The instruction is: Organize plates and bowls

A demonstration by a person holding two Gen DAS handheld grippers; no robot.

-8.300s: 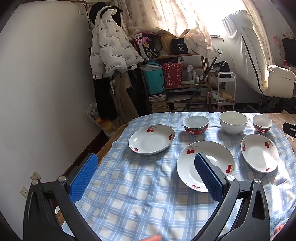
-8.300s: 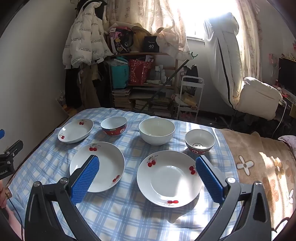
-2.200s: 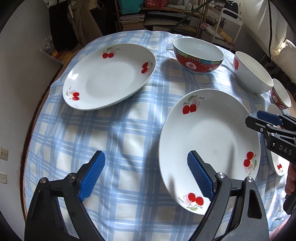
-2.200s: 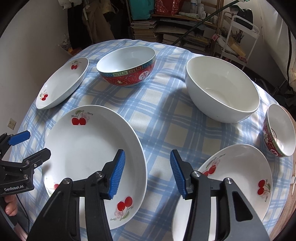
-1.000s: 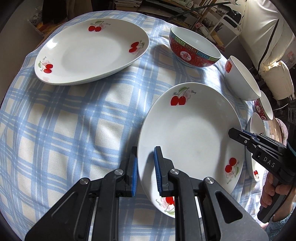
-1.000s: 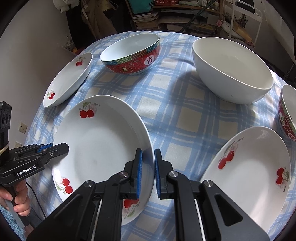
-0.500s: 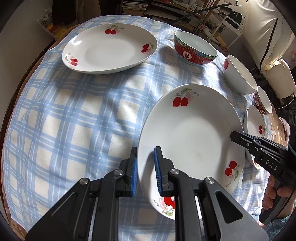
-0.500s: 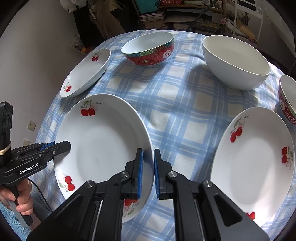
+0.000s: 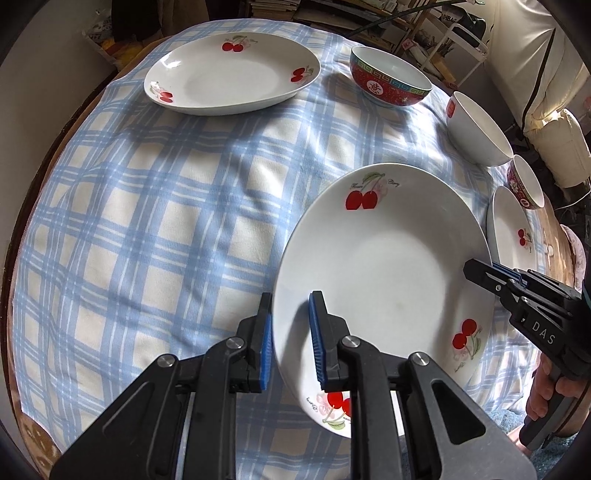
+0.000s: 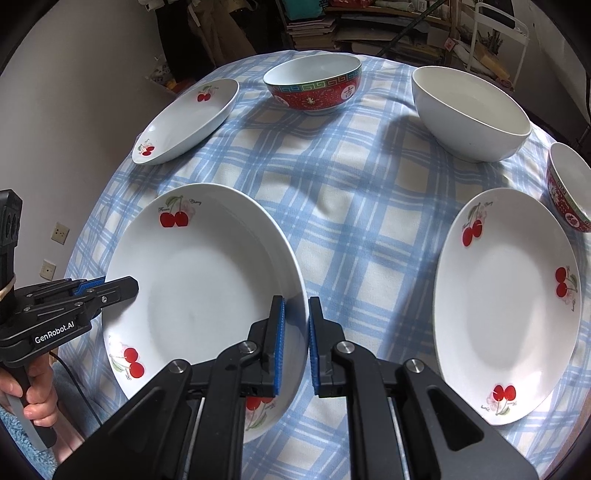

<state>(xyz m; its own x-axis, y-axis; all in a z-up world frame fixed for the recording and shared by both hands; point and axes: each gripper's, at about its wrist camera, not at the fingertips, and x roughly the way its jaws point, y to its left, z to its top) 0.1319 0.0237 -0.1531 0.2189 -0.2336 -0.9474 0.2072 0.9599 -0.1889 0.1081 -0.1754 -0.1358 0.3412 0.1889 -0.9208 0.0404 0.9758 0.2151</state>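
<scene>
two grippers pinch the same cherry-print plate (image 9: 384, 266) from opposite edges. the left gripper (image 9: 290, 343) has its blue pads closed narrow on the plate's left rim, one pad under the edge and one on the inner face. the right gripper (image 10: 294, 343) is clamped the same way on the right rim of that plate (image 10: 199, 280); in the left wrist view its black tip (image 9: 491, 275) shows at the plate's far edge, with the person's right hand (image 9: 550, 384) on the handle below. in the right wrist view the left gripper's tip (image 10: 107, 290) sits at the plate's left edge, gripped by the left hand (image 10: 33, 391).

the plate is tilted, its near side raised off the blue checked tablecloth (image 9: 155, 206) that covers the tabletop; whether the far rim touches the cloth cannot be told.

a second cherry plate (image 10: 506, 299) lies flat just to the right, apart from the held one. a third, smaller cherry plate (image 10: 188, 122) rests at the far left. behind them stand a red patterned bowl (image 10: 314, 88), a plain white bowl (image 10: 469, 110) to its right, and a small red bowl (image 10: 569, 188) at the right edge, just beside the second plate. a cluttered shelf (image 10: 369, 22) stands beyond the tabletop.
</scene>
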